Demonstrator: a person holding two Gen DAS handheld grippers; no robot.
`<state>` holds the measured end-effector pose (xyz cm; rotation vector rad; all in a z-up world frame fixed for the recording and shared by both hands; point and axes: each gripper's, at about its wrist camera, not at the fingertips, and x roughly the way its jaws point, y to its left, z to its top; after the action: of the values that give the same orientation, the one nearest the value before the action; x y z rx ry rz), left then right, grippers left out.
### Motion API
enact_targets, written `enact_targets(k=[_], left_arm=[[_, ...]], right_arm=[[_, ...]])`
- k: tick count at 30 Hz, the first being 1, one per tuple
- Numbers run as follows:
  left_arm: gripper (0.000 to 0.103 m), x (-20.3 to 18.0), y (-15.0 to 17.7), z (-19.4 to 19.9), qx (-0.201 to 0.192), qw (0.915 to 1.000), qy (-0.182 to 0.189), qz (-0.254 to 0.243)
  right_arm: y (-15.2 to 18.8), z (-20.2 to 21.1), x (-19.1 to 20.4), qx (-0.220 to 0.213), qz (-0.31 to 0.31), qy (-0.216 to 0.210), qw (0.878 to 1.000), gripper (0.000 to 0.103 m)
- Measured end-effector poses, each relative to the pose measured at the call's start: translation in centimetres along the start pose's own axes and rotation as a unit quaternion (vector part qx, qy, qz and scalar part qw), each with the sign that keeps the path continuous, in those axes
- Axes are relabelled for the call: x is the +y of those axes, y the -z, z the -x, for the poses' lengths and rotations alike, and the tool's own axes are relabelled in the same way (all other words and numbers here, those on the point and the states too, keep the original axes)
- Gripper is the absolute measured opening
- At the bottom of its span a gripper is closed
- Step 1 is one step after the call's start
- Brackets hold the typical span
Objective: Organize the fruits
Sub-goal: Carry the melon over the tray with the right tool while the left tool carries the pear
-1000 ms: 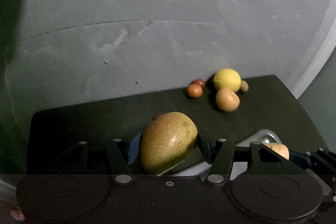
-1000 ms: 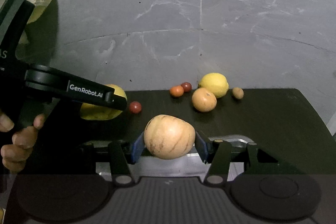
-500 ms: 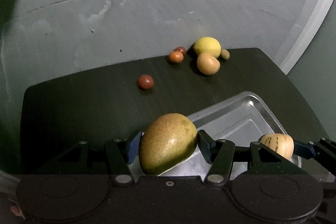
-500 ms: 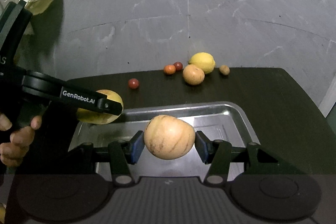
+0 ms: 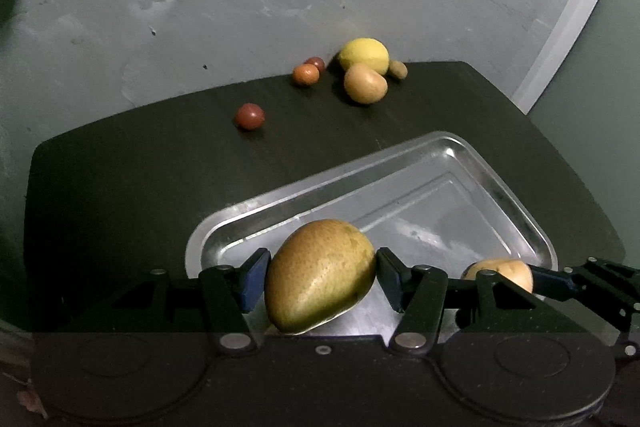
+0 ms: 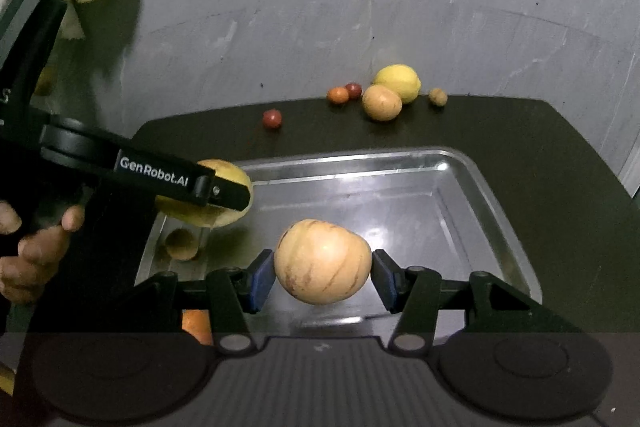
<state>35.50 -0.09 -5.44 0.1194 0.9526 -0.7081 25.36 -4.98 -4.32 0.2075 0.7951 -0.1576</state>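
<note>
Here, each hand-held gripper clamped on fruit: left (image 5: 320, 277) pear (image 5: 318, 275), right (image 6: 322, 277) melon (image 6: 322, 261), above tray (image 6: 496, 211).

Striped fruit (image 6: 322, 261) in right claw (image 6: 322, 277)

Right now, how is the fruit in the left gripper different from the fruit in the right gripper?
The pear in the left gripper is greenish-brown, speckled and elongated, lying tilted. The striped melon in the right gripper is pale tan and rounder, with thin dark streaks. The pear hangs at the near left corner of the metal tray, the striped melon nearer the middle. Both are clamped between blue pads above the tray.
</note>
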Motion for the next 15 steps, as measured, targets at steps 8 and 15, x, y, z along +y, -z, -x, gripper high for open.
enact_targets(k=[8, 15], left_arm=[[0.059, -0.7, 0.7, 0.0, 0.011, 0.9998, 0.01, -0.014], [0.059, -1.6, 1.2, -0.2, 0.018, 0.9993, 0.016, -0.03]], right_arm=[[1.0, -0.2, 0.6, 0.023, 0.006, -0.005, 1.0, 0.057], [1.6, -0.3, 0.9, 0.035, 0.01, -0.008, 0.999, 0.057]])
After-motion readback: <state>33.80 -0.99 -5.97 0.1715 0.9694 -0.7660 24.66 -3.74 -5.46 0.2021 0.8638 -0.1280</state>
